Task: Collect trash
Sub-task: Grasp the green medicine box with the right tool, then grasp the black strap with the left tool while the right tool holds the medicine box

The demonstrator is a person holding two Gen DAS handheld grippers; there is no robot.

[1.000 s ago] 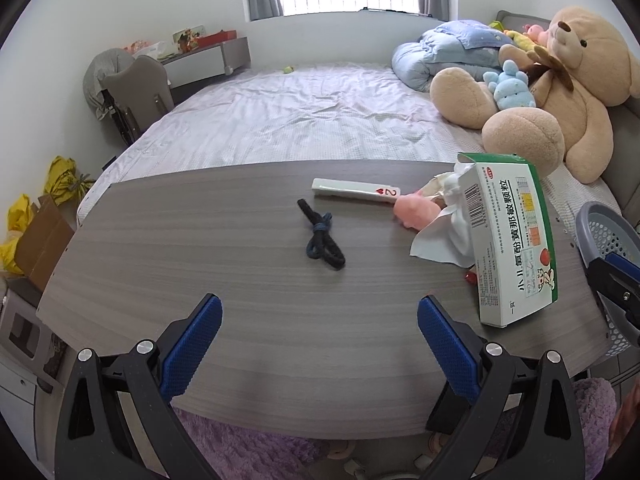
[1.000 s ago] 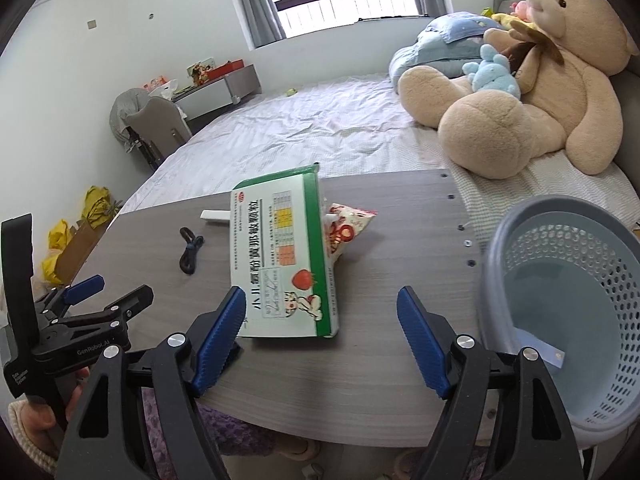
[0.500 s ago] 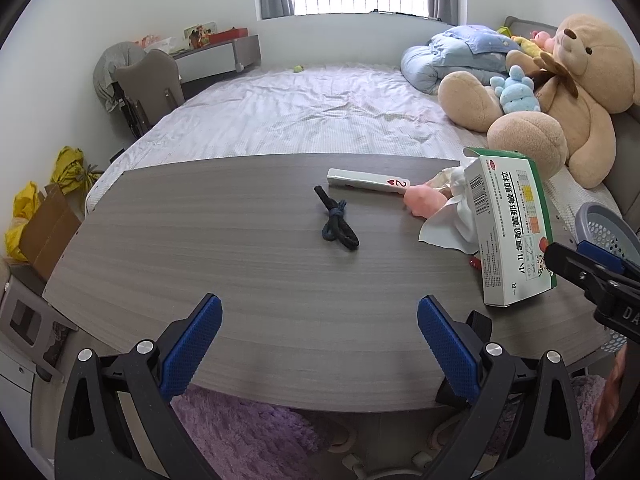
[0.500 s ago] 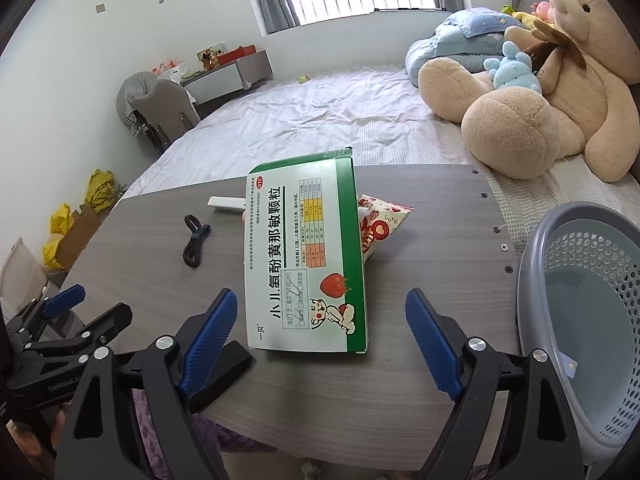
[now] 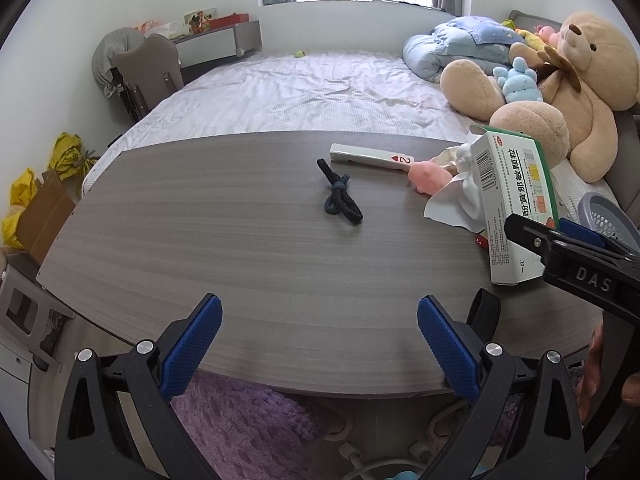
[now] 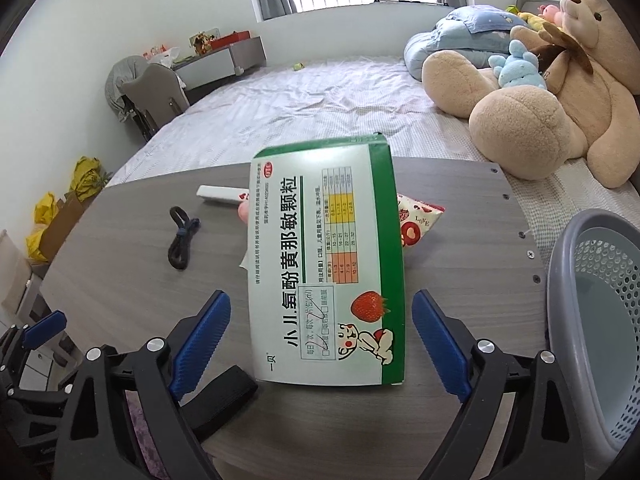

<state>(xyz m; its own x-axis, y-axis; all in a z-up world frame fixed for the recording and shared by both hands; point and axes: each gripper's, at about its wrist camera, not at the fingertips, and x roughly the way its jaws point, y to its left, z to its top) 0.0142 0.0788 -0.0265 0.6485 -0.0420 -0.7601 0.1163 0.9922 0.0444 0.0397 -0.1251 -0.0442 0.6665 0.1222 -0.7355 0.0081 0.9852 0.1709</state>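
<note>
A green and white medicine box (image 6: 326, 264) lies on the wooden table (image 6: 120, 280), between the open jaws of my right gripper (image 6: 321, 338), which does not touch it. The box also shows in the left wrist view (image 5: 514, 204). Behind it lie a red and white snack wrapper (image 6: 418, 222), crumpled white tissue (image 5: 456, 200), a pink lump (image 5: 430, 176), a white card box (image 5: 370, 157) and a knotted black cord (image 5: 340, 198). My left gripper (image 5: 318, 344) is open and empty over the table's near edge. A grey plastic basket (image 6: 600, 320) stands at the right.
A bed (image 5: 300, 92) runs behind the table, with a big teddy bear (image 5: 568, 88) and blue bedding at its right. A grey chair (image 5: 148, 68) and yellow bags (image 5: 24, 196) stand at the left. A purple rug (image 5: 248, 428) lies under the table.
My right gripper has moved forward, so the medicine box now sits between its jaws. My left gripper has drawn back from the table. Both stay open.
</note>
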